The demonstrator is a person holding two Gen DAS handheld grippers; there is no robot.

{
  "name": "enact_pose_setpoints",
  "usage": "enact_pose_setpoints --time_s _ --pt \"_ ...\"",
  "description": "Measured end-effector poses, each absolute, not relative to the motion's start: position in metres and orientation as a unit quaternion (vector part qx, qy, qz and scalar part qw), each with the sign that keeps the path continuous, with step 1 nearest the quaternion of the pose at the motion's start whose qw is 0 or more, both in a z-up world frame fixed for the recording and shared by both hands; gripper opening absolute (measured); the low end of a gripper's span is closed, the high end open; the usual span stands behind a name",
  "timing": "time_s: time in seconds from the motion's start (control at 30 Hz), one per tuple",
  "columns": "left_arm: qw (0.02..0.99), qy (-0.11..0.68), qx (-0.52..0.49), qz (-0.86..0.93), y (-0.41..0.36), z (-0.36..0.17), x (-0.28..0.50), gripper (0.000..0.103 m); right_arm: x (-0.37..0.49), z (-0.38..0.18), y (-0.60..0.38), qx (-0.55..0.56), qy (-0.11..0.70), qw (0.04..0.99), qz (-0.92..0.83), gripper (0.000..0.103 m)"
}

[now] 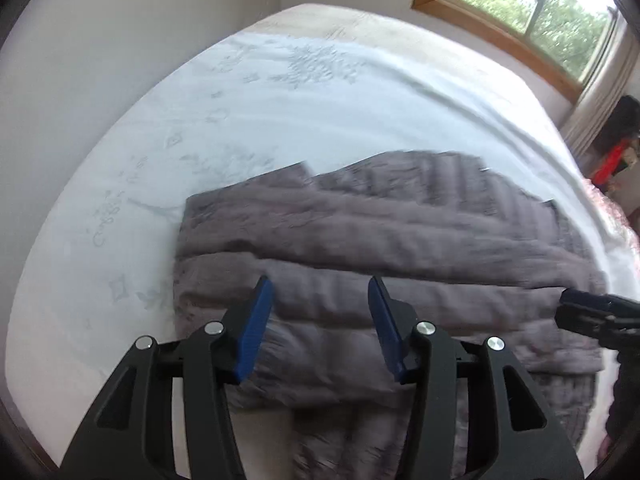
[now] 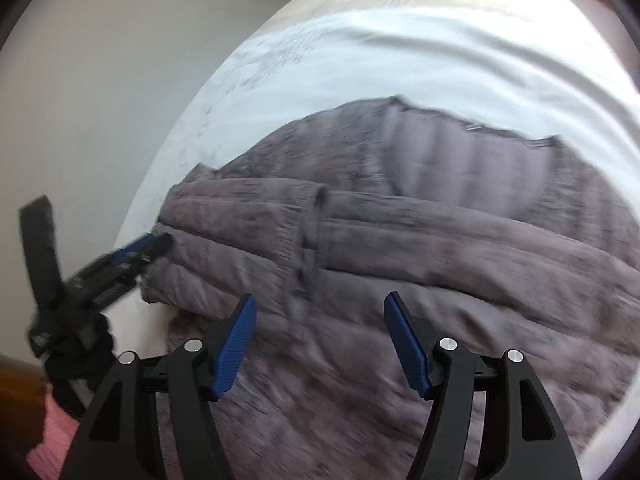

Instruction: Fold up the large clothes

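Note:
A grey-mauve quilted puffer jacket [image 1: 384,248] lies on a bed, with its sleeves folded across the body. It also shows in the right wrist view [image 2: 420,240]. My left gripper [image 1: 320,292] is open and empty, hovering over the jacket's near left part. My right gripper [image 2: 320,308] is open and empty over the jacket's near middle. The right gripper shows at the right edge of the left wrist view [image 1: 596,316]. The left gripper shows at the left of the right wrist view [image 2: 156,246], by the jacket's left edge.
The jacket rests on a white embroidered bedsheet [image 1: 280,112] over a beige mattress [image 1: 360,20]. A white wall [image 1: 100,40] runs along the left. A wood-framed window [image 1: 520,8] is at the back right. Red and dark items [image 1: 612,160] stand at the right.

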State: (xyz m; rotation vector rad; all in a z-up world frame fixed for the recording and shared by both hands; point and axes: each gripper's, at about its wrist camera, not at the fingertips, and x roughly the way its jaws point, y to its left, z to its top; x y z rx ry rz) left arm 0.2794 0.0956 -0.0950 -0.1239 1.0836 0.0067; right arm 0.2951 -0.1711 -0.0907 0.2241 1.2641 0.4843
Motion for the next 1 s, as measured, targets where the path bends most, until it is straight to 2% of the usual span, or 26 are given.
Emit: enact_pose_setpoints --time_s 0.2,0.23,0.27,0.3,0.33,0.43,0.73,1.0 --pt "0.834 0.54 -0.112 -0.012 0.111 -0.125 0.283 0.047 0.322 -0.119 -0.141 0.101 0.61 0.755 0.218 0.068" --pt "0.835 0.538 -0.114 -0.013 0.112 -0.125 0.282 0.047 0.325 -0.121 -0.136 0.101 0.61 0.754 0.223 0.065" --pt "0.835 0.538 -0.114 -0.013 0.113 -0.124 0.282 0.047 0.326 -0.122 -0.132 0.103 0.608 0.752 0.232 0.057" --pt "0.835 0.538 -0.114 -0.014 0.113 -0.124 0.282 0.047 0.325 -0.123 -0.129 0.109 0.607 0.748 0.246 0.032" --pt "0.834 0.539 -0.115 -0.014 0.114 -0.123 0.282 0.046 0.327 -0.122 -0.126 0.113 0.606 0.746 0.253 0.022" --pt "0.836 0.536 -0.117 -0.016 0.108 -0.117 0.282 0.044 0.322 -0.11 -0.131 0.12 0.587 0.755 0.268 0.006" --pt "0.866 0.486 -0.101 -0.062 0.076 -0.07 0.271 0.044 0.283 -0.066 -0.239 0.162 0.54 0.799 0.21 0.005" --pt "0.862 0.493 -0.072 -0.094 0.027 -0.078 0.284 0.044 0.242 -0.06 -0.353 0.183 0.538 0.818 0.094 0.005"
